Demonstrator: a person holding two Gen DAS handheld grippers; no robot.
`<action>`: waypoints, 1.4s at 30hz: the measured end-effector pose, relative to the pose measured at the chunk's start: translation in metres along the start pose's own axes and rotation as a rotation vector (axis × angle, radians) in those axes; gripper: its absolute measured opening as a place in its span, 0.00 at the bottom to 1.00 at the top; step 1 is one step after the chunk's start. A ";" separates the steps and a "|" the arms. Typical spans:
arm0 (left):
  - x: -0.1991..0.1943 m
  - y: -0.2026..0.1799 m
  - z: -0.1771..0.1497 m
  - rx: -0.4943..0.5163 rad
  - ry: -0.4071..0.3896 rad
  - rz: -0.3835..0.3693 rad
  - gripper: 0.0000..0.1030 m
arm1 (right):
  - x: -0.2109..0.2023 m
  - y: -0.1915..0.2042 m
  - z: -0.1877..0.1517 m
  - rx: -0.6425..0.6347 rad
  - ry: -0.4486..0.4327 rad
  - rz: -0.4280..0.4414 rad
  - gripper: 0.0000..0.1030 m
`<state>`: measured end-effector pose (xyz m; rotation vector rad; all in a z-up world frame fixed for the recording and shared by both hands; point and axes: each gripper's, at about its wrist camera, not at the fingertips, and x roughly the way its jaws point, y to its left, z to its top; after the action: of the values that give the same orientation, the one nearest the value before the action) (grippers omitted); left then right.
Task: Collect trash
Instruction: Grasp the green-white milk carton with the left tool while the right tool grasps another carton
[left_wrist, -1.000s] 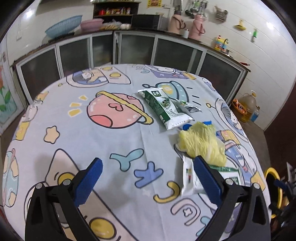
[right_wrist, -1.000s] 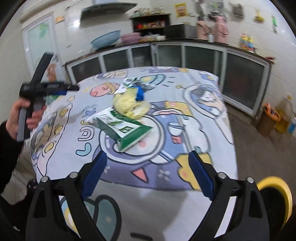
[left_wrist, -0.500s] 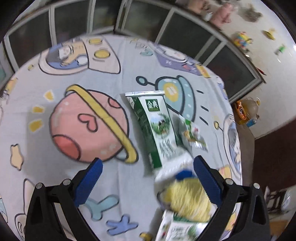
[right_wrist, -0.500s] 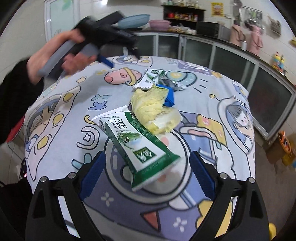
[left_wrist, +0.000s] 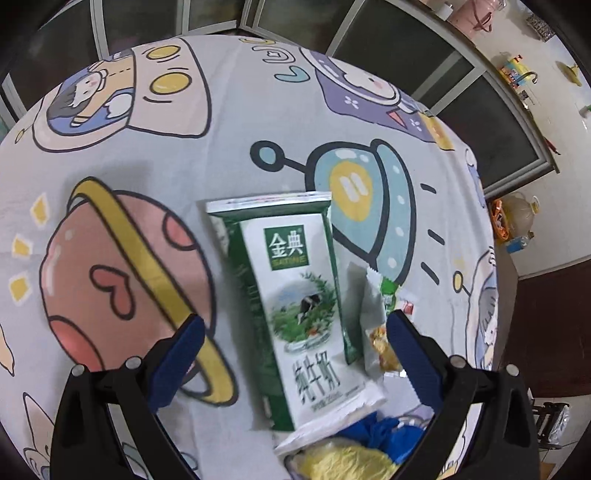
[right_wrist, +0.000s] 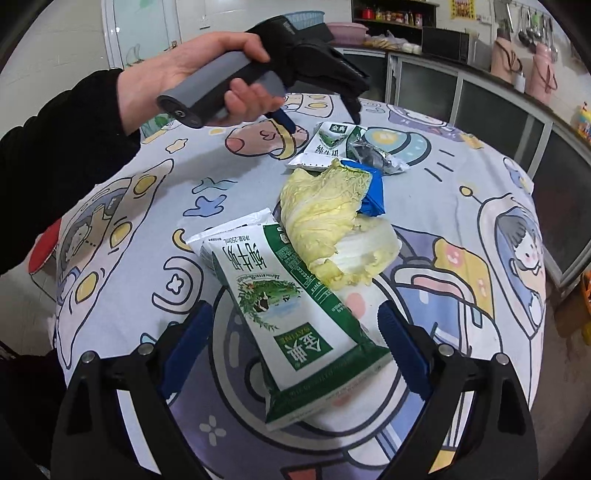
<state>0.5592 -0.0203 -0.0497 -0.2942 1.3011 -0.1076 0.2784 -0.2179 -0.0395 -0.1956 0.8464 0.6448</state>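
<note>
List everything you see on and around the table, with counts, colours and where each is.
Green-and-white milk pouches: two; far one between left fingers, near one between right fingers.
Yellow cabbage leaf: one, between the pouches, overlapping the near one.
Blue wrapper: one, under the leaf's far edge.
Silvery snack wrapper: one, beside the far pouch.
Cartoon-print tablecloth: one, covering the table.
Pink thermos jugs: two, on the back counter.
Left gripper: open, over the far pouch.
Right gripper: open.
Hand: one, holding left gripper.

Even indoor light — heavy fisheye warp
</note>
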 end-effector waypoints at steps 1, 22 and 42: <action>0.004 -0.004 0.000 0.007 0.006 0.003 0.92 | 0.002 -0.001 0.001 0.001 0.005 0.007 0.85; 0.042 -0.004 0.021 0.008 0.037 0.102 0.57 | 0.037 -0.014 -0.006 0.050 0.143 0.098 0.66; -0.084 0.058 -0.044 -0.011 -0.105 -0.042 0.56 | -0.020 0.032 -0.006 0.096 0.082 0.101 0.13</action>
<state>0.4899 0.0488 0.0025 -0.3323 1.1924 -0.1191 0.2457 -0.2036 -0.0254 -0.0939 0.9689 0.6921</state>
